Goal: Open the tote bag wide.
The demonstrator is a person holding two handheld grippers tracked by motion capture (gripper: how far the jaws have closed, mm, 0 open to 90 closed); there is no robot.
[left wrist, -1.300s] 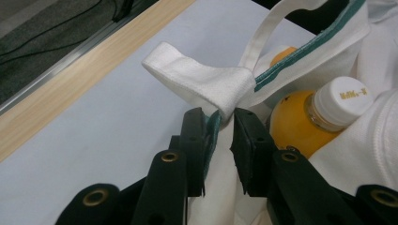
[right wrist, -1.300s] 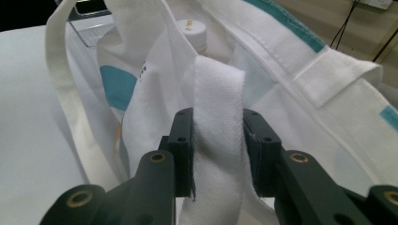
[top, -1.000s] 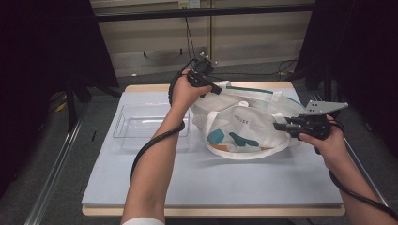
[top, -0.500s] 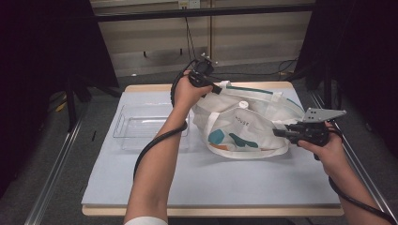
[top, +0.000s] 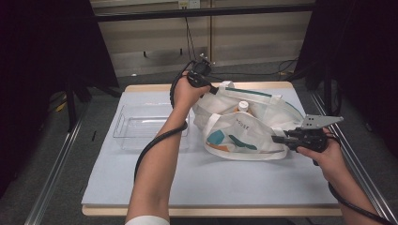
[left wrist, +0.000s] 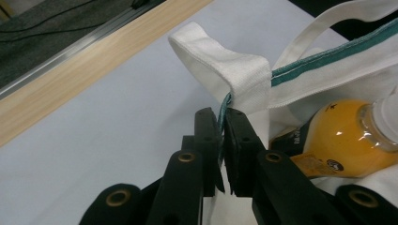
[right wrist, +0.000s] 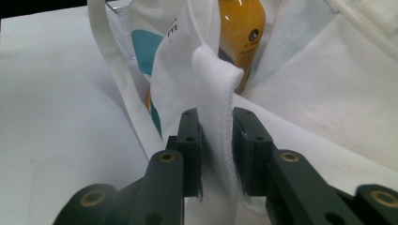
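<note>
I have the white tote bag (top: 244, 133) lying on the pale blue mat, toward the right half of the table (top: 141, 213), with its mouth spread between my two tools. My left gripper (top: 212, 89) sits at the far-left corner of the bag's opening; in the left gripper view its jaws have just been closing and now pinch the green-trimmed rim (left wrist: 300, 70) edge-on, right beside where a white handle strap (left wrist: 225, 63) is sewn on, with barely a sliver of gap left between the pads. My right gripper (top: 278, 139) is at the near-right side of the bag, low over the mat; its jaws have just eased open a little, yet in the right gripper view a bunched fold of white webbing (right wrist: 216, 103) stands upright between them and both pads press against it, so I read that as a grip on the fabric. So the bag lies stretched from the left tool at the back to the right tool at the front. Inside the opening I see a bottle of orange liquid (left wrist: 349, 136) with a pale cap, lying just beyond the left jaws and standing behind the held fold in the right gripper view. A clear plastic tray (top: 123, 123) sits on the mat left of the bag, just beside my left forearm.
</note>
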